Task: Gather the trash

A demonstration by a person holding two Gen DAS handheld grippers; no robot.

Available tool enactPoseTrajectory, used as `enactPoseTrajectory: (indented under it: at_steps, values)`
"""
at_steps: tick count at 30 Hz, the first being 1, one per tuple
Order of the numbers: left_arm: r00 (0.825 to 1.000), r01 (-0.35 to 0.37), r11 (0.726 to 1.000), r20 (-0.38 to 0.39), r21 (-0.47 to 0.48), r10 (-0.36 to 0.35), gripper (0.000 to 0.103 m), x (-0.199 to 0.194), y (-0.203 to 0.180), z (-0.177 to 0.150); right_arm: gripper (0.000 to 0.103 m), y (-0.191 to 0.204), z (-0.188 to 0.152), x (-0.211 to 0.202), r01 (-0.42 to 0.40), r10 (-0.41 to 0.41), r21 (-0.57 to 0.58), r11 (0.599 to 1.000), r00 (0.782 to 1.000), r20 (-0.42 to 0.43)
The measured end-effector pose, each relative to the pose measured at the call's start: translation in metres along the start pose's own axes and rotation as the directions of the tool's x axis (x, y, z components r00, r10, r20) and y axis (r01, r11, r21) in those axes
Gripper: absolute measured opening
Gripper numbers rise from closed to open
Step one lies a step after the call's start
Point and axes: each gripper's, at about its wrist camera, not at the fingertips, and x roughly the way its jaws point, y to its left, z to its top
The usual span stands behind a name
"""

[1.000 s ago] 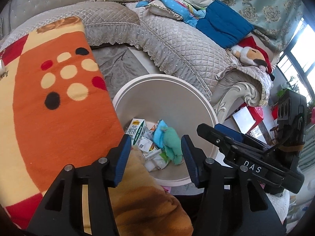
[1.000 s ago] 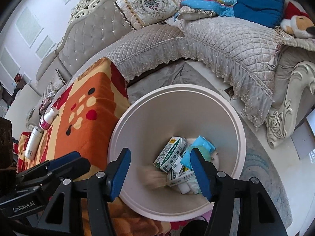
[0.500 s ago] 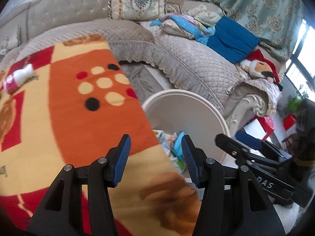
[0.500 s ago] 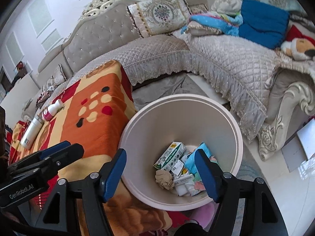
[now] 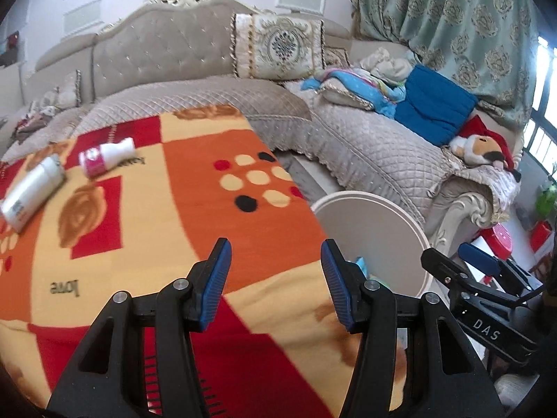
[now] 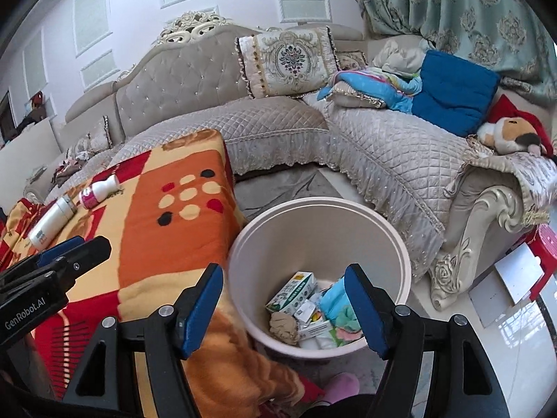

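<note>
Bin (image 6: 390, 240): round, smooth, pale pink plastic, on the floor just beside the blanket's edge, in front of the sofa.
Trash in bin: a green-and-white carton (image 6: 292, 292), a crumpled brown wad (image 6: 283, 324), small printed packs and blue and green soft scraps lie in a heap on the bottom.
Trash on blanket: a white bottle with a pink label (image 5: 104, 155) and a longer white tube (image 5: 31, 191) lie on their sides, near each other, well apart from the bin.
Blanket (image 5: 195, 188): fuzzy fleece in orange, cream and red blocks with round dots and the word "love"; it covers a flat, raised surface whose kind I cannot tell.
Sofa (image 6: 393, 146): L-shaped, tufted grey back with carved cream trim, quilted grey cover with a lace hem.
On sofa: an ornate pillow (image 6: 289, 61), a blue cushion (image 6: 452, 94), bundled cloth, a plush toy (image 6: 508, 132) with a red hat.
Room: panelled white wall, green patterned curtain (image 5: 445, 21), glossy tile floor.
Left gripper (image 5: 275, 278): black frame, ribbed blue pads; jaws apart, nothing between them, above the blanket.
Right gripper (image 6: 283, 310): same build; jaws have just been opening, nothing between them, above the bin.
</note>
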Motion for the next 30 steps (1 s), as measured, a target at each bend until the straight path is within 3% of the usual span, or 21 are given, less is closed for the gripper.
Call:
enactPoseTrajectory:
  at_steps: [9,30]
  values:
    - [0.997,-0.04,0.999,0.068,-0.002,0.04,0.052,-0.027,0.013,-0.007,0.075,0.016,-0.005,-0.024,0.008,-0.009,0.012,1.0,0.998,0.061]
    - [0.987,-0.03,1.0,0.155,0.002,0.029,0.052,-0.056,0.018,-0.011,0.081,0.035,-0.002,-0.06,0.028,-0.025,-0.016,0.999,0.985,0.173]
